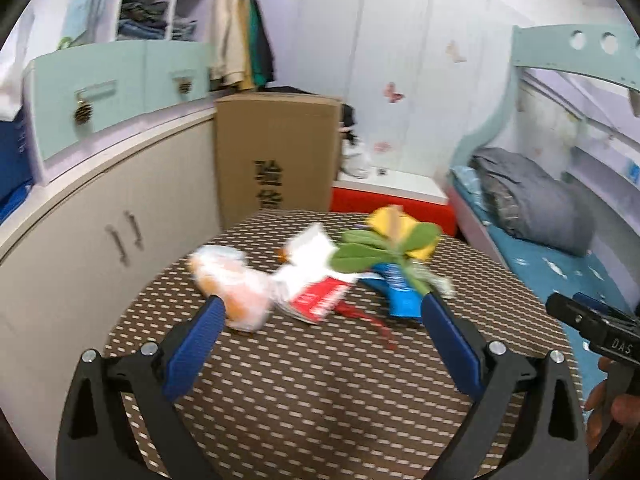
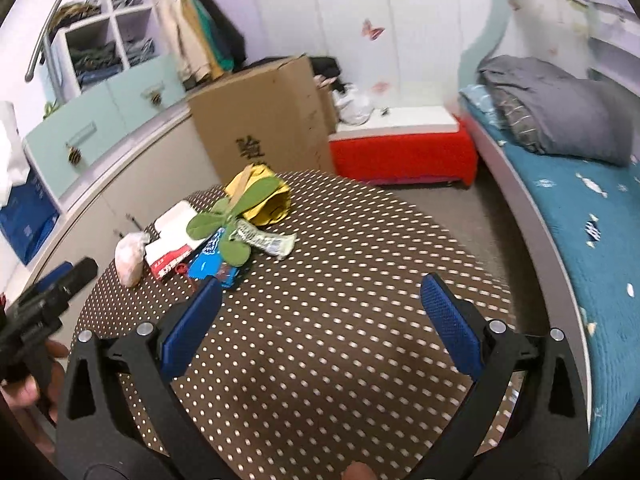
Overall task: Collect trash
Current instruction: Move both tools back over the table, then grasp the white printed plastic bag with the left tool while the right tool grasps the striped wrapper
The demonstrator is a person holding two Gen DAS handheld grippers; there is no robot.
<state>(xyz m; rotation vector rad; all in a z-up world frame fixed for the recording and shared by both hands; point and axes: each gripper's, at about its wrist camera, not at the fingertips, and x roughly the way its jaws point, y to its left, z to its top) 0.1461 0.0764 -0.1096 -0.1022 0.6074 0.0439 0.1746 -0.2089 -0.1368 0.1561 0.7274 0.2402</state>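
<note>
I am holding the left gripper [image 1: 320, 308] spread wide above the dotted brown table [image 1: 320, 392], gripping nothing. Its blue fingers [image 1: 192, 356] are framing the trash pile from the near side; whether the tips are touching any item, I cannot tell, since the view is blurred.

I am keeping the right gripper [image 2: 320, 292] equally wide and empty, hovering over bare tabletop [image 2: 340, 320], with the pile off to its left and beyond.

The trash is lying clustered on the far part of the table:
- a crumpled clear bag with orange contents [image 1: 232, 284], leftmost;
- a white and red paper package [image 1: 316, 280], just beside it;
- a blue wrapper [image 1: 400, 292], partly under a sprig of green leaves [image 1: 372, 252];
- a yellow bag [image 2: 268, 204], farthest back;
- a silvery wrapper [image 2: 268, 240], at the right edge of the pile.

Behind the table, a tall cardboard box [image 1: 276, 152] is standing against a cabinet [image 1: 100, 220]. A red bench [image 2: 400, 152] is sitting beside the box, and a bed with a blue sheet [image 2: 580, 208] is running along the right.
</note>
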